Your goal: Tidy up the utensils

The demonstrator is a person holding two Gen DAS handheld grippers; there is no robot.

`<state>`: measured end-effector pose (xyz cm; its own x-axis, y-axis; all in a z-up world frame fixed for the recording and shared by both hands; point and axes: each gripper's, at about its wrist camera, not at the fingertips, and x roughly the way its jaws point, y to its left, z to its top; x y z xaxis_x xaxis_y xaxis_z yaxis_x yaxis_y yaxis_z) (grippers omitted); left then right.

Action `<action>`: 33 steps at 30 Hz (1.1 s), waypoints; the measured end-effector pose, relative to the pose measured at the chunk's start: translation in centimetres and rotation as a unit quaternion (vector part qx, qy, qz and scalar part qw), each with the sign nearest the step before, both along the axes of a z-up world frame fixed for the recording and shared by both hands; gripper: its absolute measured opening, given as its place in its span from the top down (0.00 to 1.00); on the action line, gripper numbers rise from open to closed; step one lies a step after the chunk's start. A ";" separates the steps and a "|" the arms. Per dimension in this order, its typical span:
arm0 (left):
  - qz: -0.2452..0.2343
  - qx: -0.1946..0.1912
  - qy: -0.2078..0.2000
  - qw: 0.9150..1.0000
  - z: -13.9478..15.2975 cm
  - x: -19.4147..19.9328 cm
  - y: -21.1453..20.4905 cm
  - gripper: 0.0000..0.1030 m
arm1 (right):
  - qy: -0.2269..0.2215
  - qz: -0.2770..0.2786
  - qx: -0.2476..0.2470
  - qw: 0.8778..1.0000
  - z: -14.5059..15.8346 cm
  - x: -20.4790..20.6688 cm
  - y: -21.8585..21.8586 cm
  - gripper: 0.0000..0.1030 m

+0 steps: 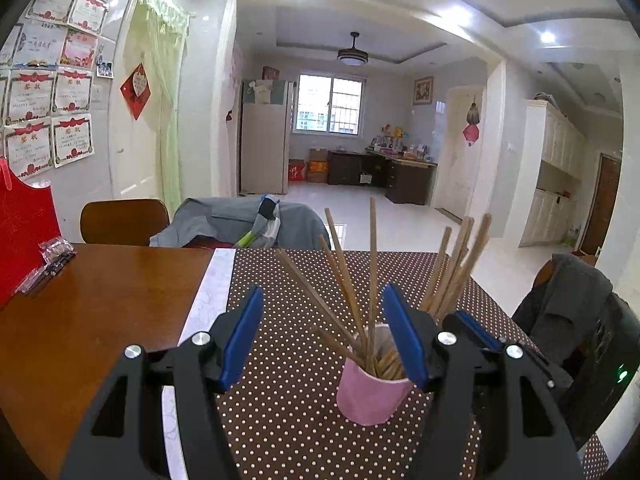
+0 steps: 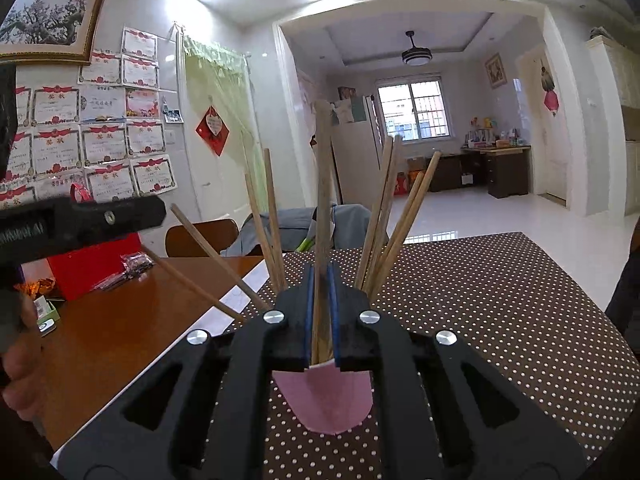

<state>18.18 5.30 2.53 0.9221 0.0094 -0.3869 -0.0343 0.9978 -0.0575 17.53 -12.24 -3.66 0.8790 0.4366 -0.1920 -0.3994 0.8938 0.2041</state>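
Observation:
A pink cup [image 1: 370, 394] stands on the brown dotted tablecloth [image 1: 288, 420] with several wooden chopsticks [image 1: 346, 280] fanned out of it. My left gripper [image 1: 323, 294] is open. The cup sits low between its blue pads, close to the right pad and apart from the left one. My right gripper [image 2: 322, 270] is shut on an upright chopstick [image 2: 323, 184], right above the pink cup [image 2: 324, 400], with the other chopsticks [image 2: 386, 216] spread on both sides. In the left wrist view the right gripper [image 1: 476, 326] shows just behind my right finger.
Bare brown wooden table [image 1: 88, 320] lies left of the cloth, with a red box [image 1: 24, 236] and a small plastic packet [image 1: 50, 262] on it. Chairs draped with grey clothing [image 1: 240, 220] stand at the far edge and at the right [image 1: 568, 308]. A hand [image 2: 18, 360] holds the left gripper.

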 end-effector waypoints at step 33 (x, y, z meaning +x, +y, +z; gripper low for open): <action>0.005 0.076 -0.096 0.992 0.4 -18.2 -5.8 0.29 | -0.032 -0.084 -0.029 0.996 4.9 -18.7 -3.7 0.09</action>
<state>0.00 -0.47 2.90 0.9783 0.0626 -0.1977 -0.0462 0.9952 0.0865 -1.20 -15.92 1.27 0.9499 0.2725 -0.1532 -0.2543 0.9586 0.1282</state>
